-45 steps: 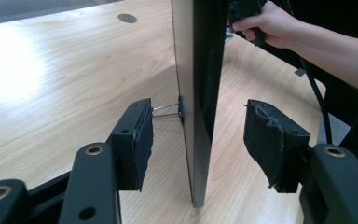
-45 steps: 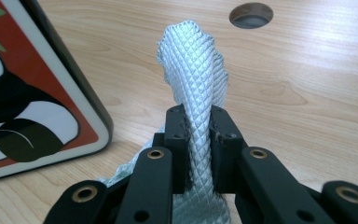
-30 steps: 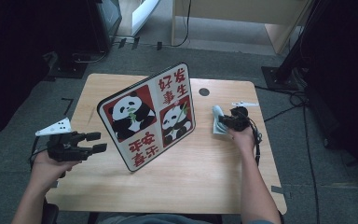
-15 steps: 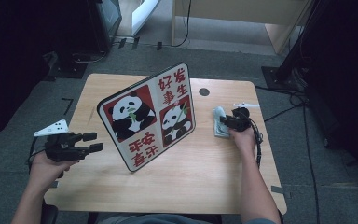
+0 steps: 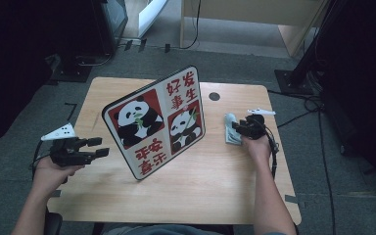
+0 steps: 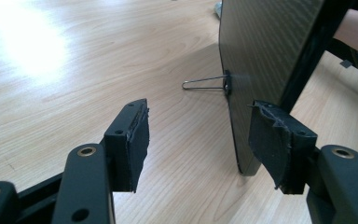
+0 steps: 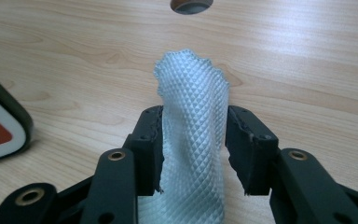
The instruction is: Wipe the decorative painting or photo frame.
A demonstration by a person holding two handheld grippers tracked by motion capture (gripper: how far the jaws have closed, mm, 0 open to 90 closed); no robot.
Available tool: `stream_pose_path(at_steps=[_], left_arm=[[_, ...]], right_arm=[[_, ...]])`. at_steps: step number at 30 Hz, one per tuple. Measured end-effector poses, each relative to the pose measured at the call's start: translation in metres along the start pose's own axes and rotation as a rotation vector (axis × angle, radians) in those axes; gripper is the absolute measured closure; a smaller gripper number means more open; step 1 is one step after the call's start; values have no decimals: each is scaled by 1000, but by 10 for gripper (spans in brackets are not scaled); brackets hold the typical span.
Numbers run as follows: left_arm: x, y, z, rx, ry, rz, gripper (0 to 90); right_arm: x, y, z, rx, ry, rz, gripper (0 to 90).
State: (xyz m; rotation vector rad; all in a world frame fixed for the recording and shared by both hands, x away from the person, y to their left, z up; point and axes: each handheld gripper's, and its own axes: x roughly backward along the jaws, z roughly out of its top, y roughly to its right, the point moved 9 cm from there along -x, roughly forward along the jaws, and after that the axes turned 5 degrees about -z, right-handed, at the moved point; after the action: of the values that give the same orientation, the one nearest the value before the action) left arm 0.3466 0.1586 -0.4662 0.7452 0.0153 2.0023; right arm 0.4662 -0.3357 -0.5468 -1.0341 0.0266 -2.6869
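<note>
A panda sign board (image 5: 156,122) with red Chinese characters stands tilted in the middle of the wooden table (image 5: 215,186). My left gripper (image 5: 103,147) is open, to the left of the board's lower edge. In the left gripper view its jaws (image 6: 198,140) frame the board's dark back (image 6: 265,46) and a wire stand leg (image 6: 205,84). My right gripper (image 5: 236,129) rests on a pale blue textured cloth (image 5: 231,138) to the right of the board. In the right gripper view the gripper (image 7: 193,140) is shut on the cloth (image 7: 191,88), which bunches up in a fold between the pads.
A round cable hole (image 5: 214,96) sits in the table beyond the cloth and also appears as a hole (image 7: 191,3) in the right gripper view. The board's rounded corner (image 7: 0,126) lies left of the right gripper. Cables run on the floor at the right.
My left gripper has drifted slightly left and then back toward the board's edge. The right gripper has stayed on the cloth with little movement.
</note>
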Motion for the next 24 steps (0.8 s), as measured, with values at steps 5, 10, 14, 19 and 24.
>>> stream_pose_path(at_steps=[5,10,14,19,24], left_arm=[[-5,-7,1,-7,-8,17,386],[-16,-16,2,1,-24,57,376],[-26,-24,4,42,-31,86,367],[-34,-37,6,38,-24,132,366],[-40,-47,6,50,-4,150,354]], right_arm=[[12,-6,0,26,28,6,550],[23,-13,-4,29,41,18,497],[33,-18,-7,45,52,21,448],[43,-23,-12,28,71,43,401],[48,-24,-23,49,60,34,387]])
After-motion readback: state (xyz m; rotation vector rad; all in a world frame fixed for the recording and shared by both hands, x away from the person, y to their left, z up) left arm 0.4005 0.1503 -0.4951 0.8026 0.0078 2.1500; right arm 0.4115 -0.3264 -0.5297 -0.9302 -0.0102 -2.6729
